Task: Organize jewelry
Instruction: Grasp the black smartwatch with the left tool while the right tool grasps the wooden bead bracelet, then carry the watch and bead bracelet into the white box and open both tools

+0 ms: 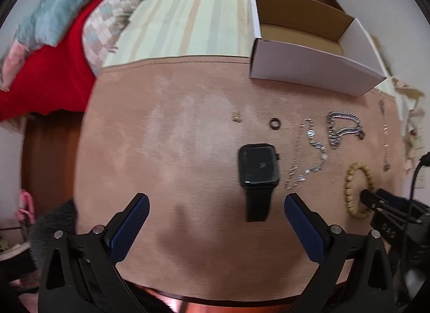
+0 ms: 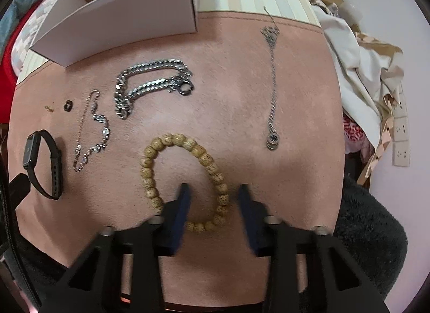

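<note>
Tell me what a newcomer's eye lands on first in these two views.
The open right claw straddles one side of the tan wooden bead bracelet on the pink mat. The black square-faced smartwatch lies ahead of the open left claw. At the mat's far edge stands an open white cardboard box.

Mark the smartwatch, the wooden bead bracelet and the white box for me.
smartwatch (image 1: 258, 165): left wrist view, screen centre.
wooden bead bracelet (image 2: 172, 138): right wrist view, far-side beads.
white box (image 2: 121, 20): right wrist view, near outer wall.
</note>
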### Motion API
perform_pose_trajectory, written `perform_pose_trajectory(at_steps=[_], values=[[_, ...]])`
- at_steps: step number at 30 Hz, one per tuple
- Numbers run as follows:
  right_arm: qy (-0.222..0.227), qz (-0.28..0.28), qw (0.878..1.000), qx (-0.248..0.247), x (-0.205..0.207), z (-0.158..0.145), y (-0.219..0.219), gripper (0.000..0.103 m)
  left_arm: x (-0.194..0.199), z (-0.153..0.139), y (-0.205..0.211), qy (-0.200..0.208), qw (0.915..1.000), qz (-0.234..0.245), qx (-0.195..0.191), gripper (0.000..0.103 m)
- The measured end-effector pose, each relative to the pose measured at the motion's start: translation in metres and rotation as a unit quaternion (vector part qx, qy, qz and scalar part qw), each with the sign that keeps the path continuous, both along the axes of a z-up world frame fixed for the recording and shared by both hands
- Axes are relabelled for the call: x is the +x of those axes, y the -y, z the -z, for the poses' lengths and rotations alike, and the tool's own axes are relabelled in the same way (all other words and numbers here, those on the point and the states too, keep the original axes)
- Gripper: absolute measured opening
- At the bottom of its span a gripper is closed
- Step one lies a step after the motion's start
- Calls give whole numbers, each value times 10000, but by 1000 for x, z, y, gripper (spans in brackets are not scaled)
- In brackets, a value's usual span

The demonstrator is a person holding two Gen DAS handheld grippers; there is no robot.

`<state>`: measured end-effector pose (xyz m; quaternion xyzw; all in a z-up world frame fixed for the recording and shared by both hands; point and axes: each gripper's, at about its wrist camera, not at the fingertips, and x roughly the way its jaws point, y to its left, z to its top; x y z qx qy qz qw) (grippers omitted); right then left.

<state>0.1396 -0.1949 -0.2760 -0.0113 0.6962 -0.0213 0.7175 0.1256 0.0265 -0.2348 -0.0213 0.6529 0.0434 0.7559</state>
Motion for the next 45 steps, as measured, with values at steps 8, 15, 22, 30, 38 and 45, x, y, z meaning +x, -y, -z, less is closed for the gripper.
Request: perform_pose_trajectory(at_steps=[8, 15, 22, 30, 38, 45], values=[[-1, 15, 9999, 102, -1, -2, 0, 10, 10, 16, 16, -37, 9992, 172, -360, 64], [-37, 142, 9996, 240, 6, 3, 16, 9, 19, 23, 21, 59, 9983, 346, -457, 16], [179, 524, 9944, 905, 4, -10, 30, 9, 24, -5, 20, 358, 9969, 572, -395, 16], [764, 490, 9871, 1321, 10, -64, 22, 9, 34, -53, 13, 805, 9942, 593, -396, 16], [1418, 268, 9757, 1649, 46, -136, 8, 9, 62, -102, 16, 1345, 9884, 581, -387, 16], [1798, 56, 9693, 1675, 97, -175, 3, 9, 108, -118, 22, 1532, 9854, 599, -438, 16]])
